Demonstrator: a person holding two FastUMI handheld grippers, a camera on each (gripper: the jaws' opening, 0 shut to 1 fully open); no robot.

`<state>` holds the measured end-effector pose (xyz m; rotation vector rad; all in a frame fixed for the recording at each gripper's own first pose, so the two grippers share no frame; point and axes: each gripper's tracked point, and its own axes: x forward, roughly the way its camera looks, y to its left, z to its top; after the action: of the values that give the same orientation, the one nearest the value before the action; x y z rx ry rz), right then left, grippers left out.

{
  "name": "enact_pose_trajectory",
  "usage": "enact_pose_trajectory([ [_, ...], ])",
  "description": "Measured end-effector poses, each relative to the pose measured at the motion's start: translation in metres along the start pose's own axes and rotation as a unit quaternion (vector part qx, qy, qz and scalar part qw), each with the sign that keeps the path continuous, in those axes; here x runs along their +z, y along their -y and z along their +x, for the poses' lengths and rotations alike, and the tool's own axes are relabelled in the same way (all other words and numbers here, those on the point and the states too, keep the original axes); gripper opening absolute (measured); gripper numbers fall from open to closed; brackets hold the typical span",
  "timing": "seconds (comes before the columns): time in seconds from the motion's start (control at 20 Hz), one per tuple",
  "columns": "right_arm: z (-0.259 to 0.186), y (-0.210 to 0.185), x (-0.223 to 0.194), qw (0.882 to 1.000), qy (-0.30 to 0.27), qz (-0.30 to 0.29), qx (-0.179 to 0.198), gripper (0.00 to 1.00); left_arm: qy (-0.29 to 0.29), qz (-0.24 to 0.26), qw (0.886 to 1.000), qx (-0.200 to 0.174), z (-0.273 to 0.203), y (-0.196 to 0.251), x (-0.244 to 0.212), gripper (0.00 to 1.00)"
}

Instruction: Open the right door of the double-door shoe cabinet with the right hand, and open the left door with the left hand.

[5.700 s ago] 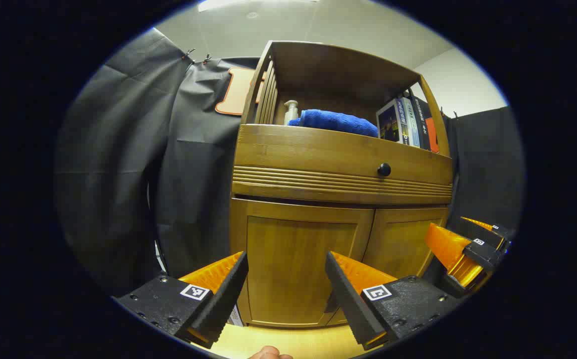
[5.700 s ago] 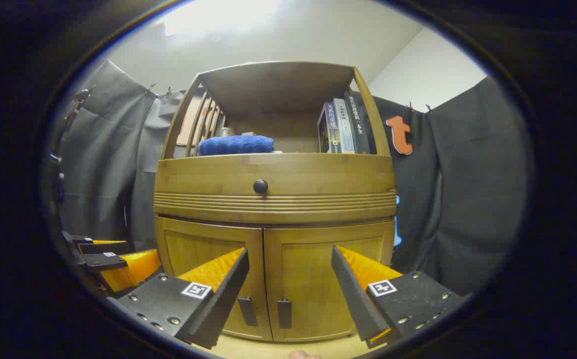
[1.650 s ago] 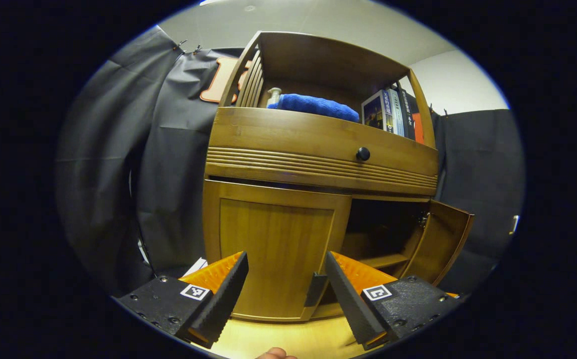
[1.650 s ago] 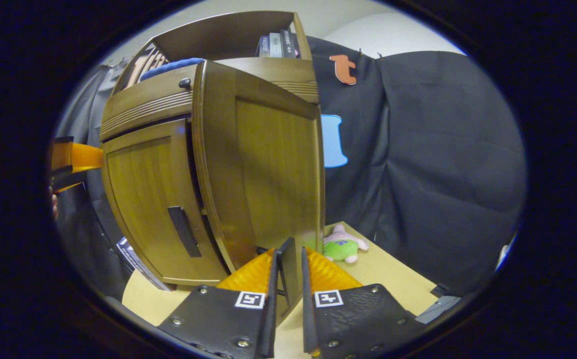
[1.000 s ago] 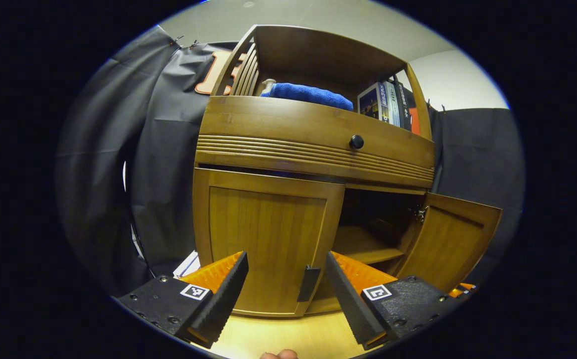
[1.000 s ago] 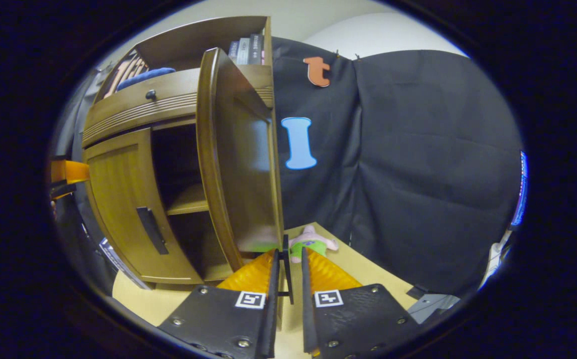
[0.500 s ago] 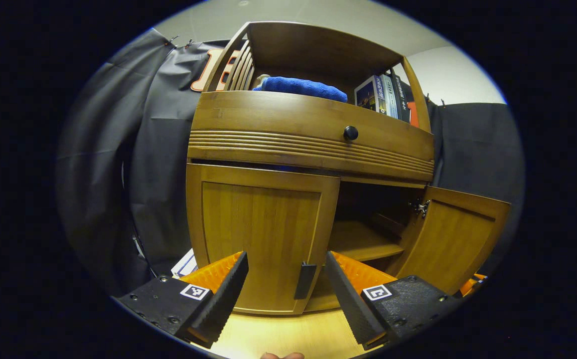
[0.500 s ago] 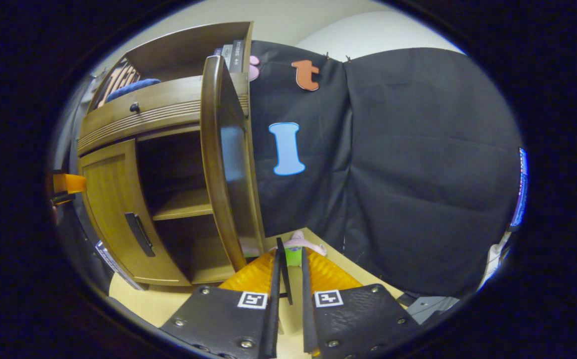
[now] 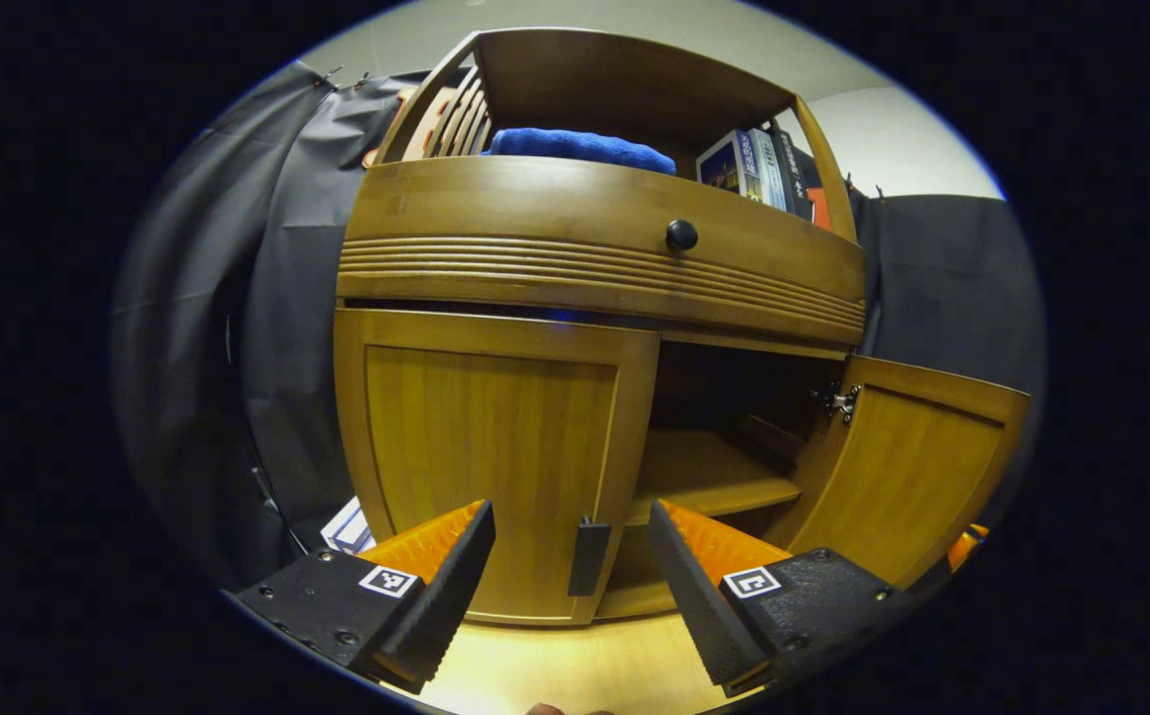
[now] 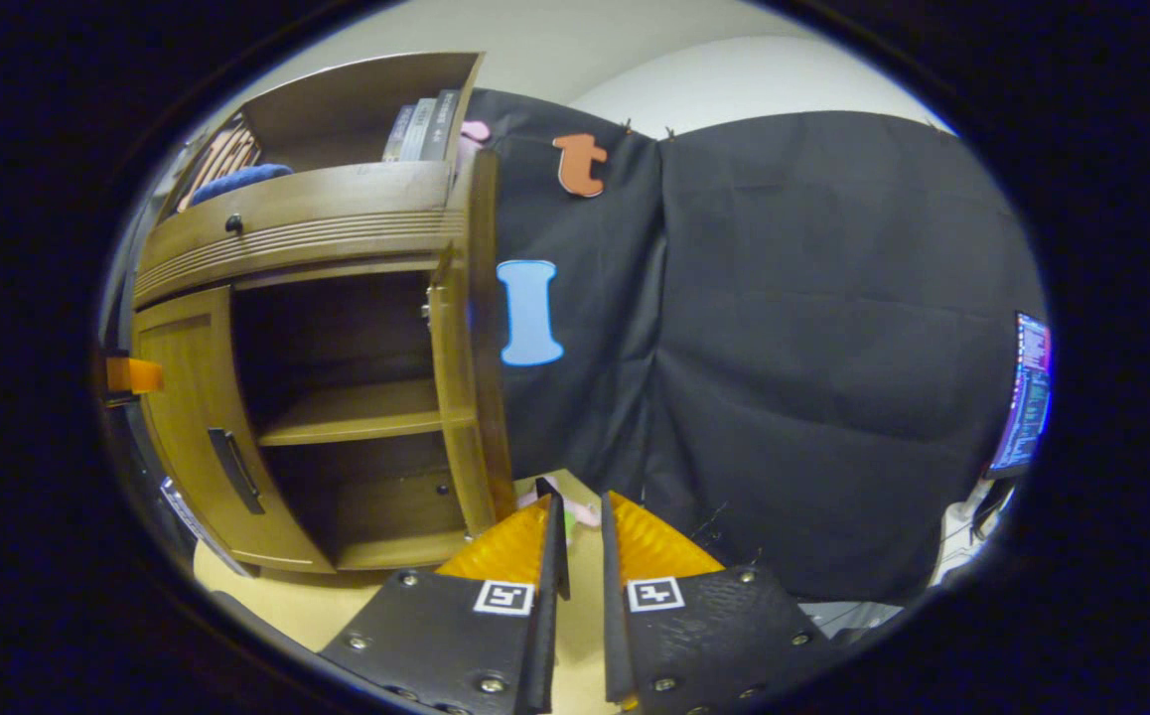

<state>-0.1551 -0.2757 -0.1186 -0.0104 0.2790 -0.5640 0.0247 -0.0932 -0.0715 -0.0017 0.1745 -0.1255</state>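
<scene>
The book spines [image 9: 759, 169] on the brown wooden shoe cabinet [image 9: 595, 238] are too small to read. Its right door [image 9: 908, 477] stands wide open; the left door [image 9: 491, 457] is closed. The left gripper [image 9: 570, 586], fingers spread, frames the left door's dark handle [image 9: 590, 556]. The right gripper [image 10: 575, 586], nearly closed, seems to pinch the right door's handle [image 10: 552, 536].

The left gripper [image 9: 570, 566], black-bodied with ridged orange fingers, holds its jaws spread wide apart and level. The matching right gripper [image 10: 580, 541] has its jaws drawn nearly together, clamping a thin dark handle [image 10: 557, 541].

Brown shoe cabinet [image 9: 496, 447] — blue towel [image 9: 580, 149], black knob [image 9: 681, 235].
</scene>
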Motion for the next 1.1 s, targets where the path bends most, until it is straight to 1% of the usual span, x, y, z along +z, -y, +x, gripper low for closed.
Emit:
enact_pose_trajectory([
  [0.25,-0.015,0.014,0.037,0.999,0.031,0.014,-0.008,0.2,-0.02,0.005,1.0,0.0,0.019,0.008,-0.021,0.96],
  [0.4,-0.028,0.012,0.066,0.998,0.055,0.02,0.002,0.2,-0.025,0.011,1.0,0.005,0.037,0.01,-0.031,0.96],
  [0.45,-0.032,0.012,0.075,0.998,0.063,0.023,0.006,0.2,-0.027,0.015,0.999,0.008,0.043,0.01,-0.036,0.95],
  [0.5,-0.037,0.011,0.083,0.997,0.07,0.026,0.01,0.2,-0.031,0.019,0.999,0.011,0.05,0.009,-0.041,0.92],
  [0.55,-0.041,0.011,0.092,0.996,0.078,0.029,0.013,0.2,-0.034,0.022,0.999,0.012,0.058,0.008,-0.045,0.93],
  [0.6,-0.046,0.01,0.099,0.996,0.084,0.03,0.017,0.2,-0.037,0.024,0.999,0.014,0.063,0.007,-0.051,0.88],
  [0.85,-0.059,0.015,0.117,0.994,0.101,0.021,0.025,0.2,-0.053,0.03,0.998,0.016,0.092,0.008,-0.077,0.82],
  [0.9,-0.061,0.013,0.118,0.994,0.101,0.018,0.028,0.2,-0.057,0.032,0.998,0.018,0.097,0.007,-0.081,0.75],
  [0.95,-0.06,0.013,0.118,0.994,0.101,0.015,0.03,0.2,-0.059,0.033,0.998,0.019,0.103,0.008,-0.085,0.77],
  [1.05,-0.06,0.012,0.118,0.994,0.102,0.007,0.033,0.2,-0.063,0.037,0.997,0.021,0.111,0.007,-0.093,0.72],
  [1.1,-0.06,0.011,0.118,0.994,0.103,0.003,0.034,0.2,-0.062,0.039,0.997,0.023,0.114,0.007,-0.094,0.6],
])
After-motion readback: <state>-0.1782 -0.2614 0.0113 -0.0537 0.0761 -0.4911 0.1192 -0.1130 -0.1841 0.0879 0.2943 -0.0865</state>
